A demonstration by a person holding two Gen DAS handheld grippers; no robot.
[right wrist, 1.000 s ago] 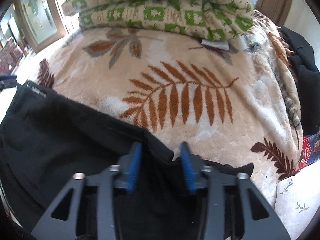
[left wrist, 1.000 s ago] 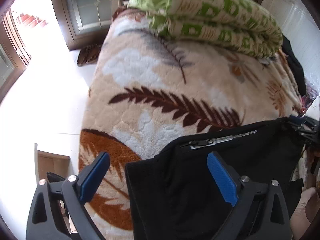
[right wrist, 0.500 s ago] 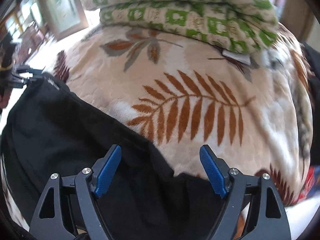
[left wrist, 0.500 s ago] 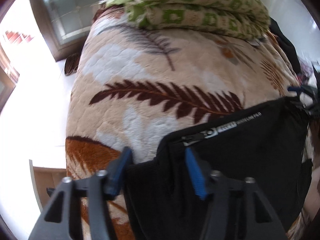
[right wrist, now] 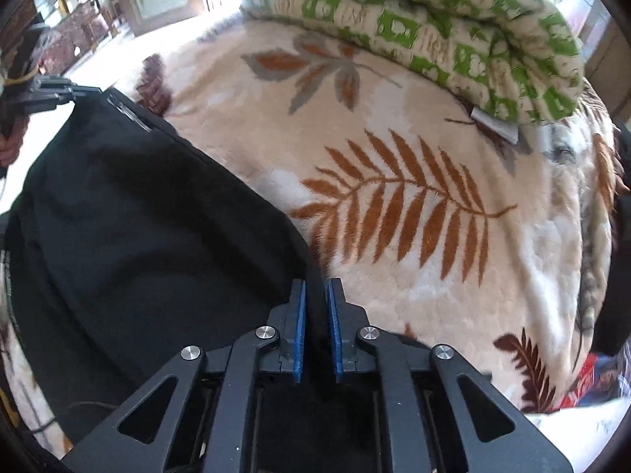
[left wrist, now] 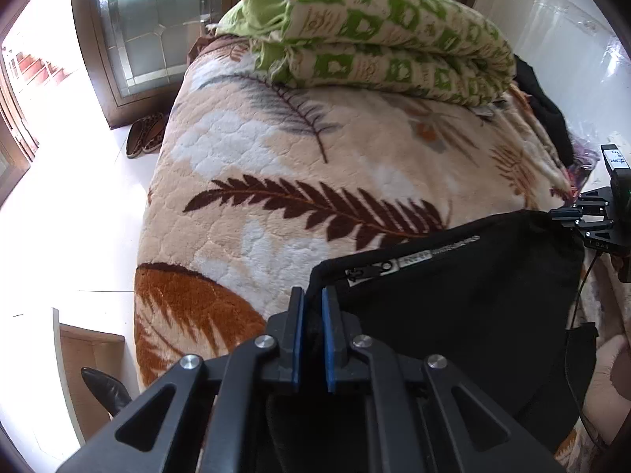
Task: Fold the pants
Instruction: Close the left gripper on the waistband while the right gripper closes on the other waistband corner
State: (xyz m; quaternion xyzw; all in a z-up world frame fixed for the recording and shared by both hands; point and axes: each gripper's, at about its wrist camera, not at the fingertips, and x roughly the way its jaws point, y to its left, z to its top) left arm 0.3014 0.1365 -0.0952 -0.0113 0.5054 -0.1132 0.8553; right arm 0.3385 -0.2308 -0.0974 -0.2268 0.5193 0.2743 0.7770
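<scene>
Both grippers, left (left wrist: pixel 312 307) and right (right wrist: pixel 315 299), have clamped onto the pants' (left wrist: pixel 453 307) edge; folding can begin.

One pants (left wrist: pixel 453 307), two tools, one folded quilt (left wrist: pixel 386 35), one blanket (left wrist: pixel 276 165).

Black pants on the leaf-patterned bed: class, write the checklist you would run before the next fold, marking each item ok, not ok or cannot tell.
1. Left gripper shut on the black pants at the zipper-side corner: ok.
2. Right gripper shut on the opposite corner: ok.
3. Edge between both grippers free of sagging: cannot tell.
4. Beige leaf-patterned blanket ahead bare enough for laying the fold: ok.
5. Folded green-and-cream quilt apart from the pants: ok.
6. Lower pant legs lying flat: cannot tell, out of view.
</scene>
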